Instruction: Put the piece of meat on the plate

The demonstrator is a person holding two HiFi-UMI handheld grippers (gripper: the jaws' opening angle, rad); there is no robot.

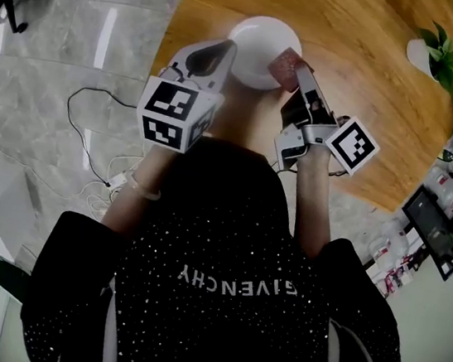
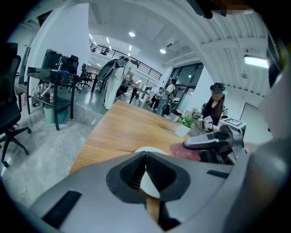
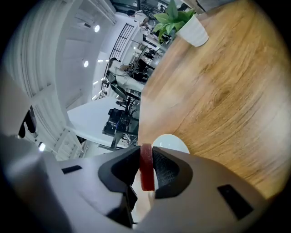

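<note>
A white plate (image 1: 262, 45) sits near the front edge of the round wooden table (image 1: 371, 46). My right gripper (image 1: 298, 73) is shut on a flat red piece of meat (image 1: 283, 67), which hangs over the plate's right rim. In the right gripper view the meat (image 3: 146, 168) stands on edge between the ribbed pads, with the plate (image 3: 172, 142) just beyond. My left gripper (image 1: 225, 49) hovers at the plate's left rim, its jaws meeting at the tips with nothing between them. The left gripper view shows the plate (image 2: 150, 150) ahead and the meat (image 2: 185, 153) under the right gripper (image 2: 211, 142).
A potted plant (image 1: 438, 53) in a white pot stands at the table's far right. A cable (image 1: 93, 115) lies on the marble floor to the left. A cluttered bench (image 1: 442, 223) runs along the right. People stand in the background of the left gripper view.
</note>
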